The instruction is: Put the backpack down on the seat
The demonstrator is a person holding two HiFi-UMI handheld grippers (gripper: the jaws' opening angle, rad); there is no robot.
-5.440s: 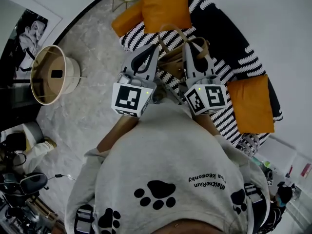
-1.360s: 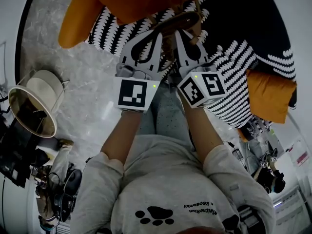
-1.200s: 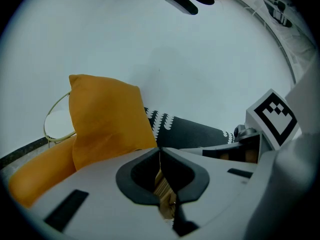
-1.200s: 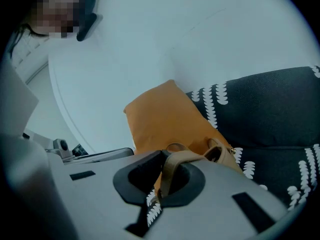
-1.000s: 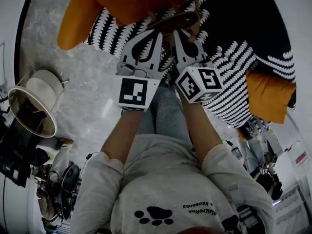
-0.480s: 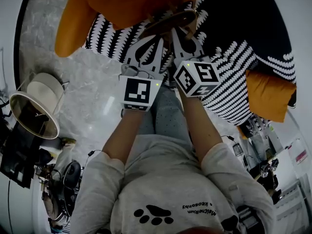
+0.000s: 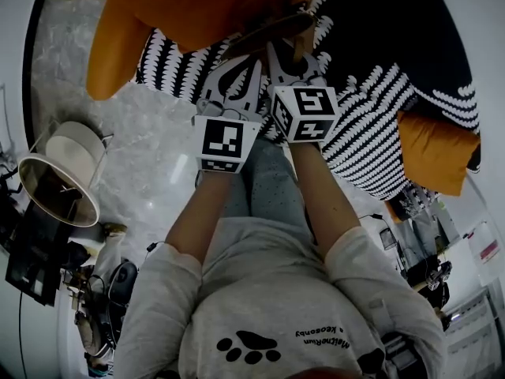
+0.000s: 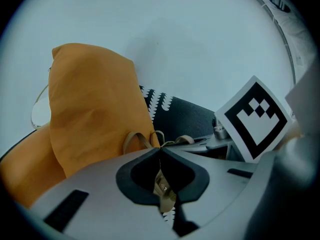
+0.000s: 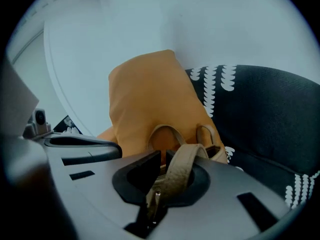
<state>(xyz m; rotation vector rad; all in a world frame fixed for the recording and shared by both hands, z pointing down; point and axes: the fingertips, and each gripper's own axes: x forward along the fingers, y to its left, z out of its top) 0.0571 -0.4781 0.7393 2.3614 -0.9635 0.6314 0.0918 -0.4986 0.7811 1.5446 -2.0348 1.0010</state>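
Marble floor (image 7: 150,172) on the left of the head view, sofa seat (image 7: 371,133) with a black-and-white patterned cover on the right, orange cushion (image 7: 205,6) across the top, second cushion (image 7: 434,152) far right. Left gripper (image 7: 252,60) and right gripper (image 7: 274,47) sit side by side, both aimed at the seat's front edge. The brown backpack (image 7: 268,28) shows only as its top, just past the tips, against the big cushion; can't tell if its base touches the seat. Left gripper view: white wall (image 8: 200,44) behind, jaws together, clamped on a thin strap (image 8: 164,191) with a small metal fitting hanging below the pinch point; the right gripper's marker cube (image 8: 255,119) is close beside. Right gripper view: jaws closed on a wide strap (image 9: 180,171) that runs through the gap, two strap loops (image 9: 165,134) standing up just beyond against the orange cushion, dark seat cover to the right.
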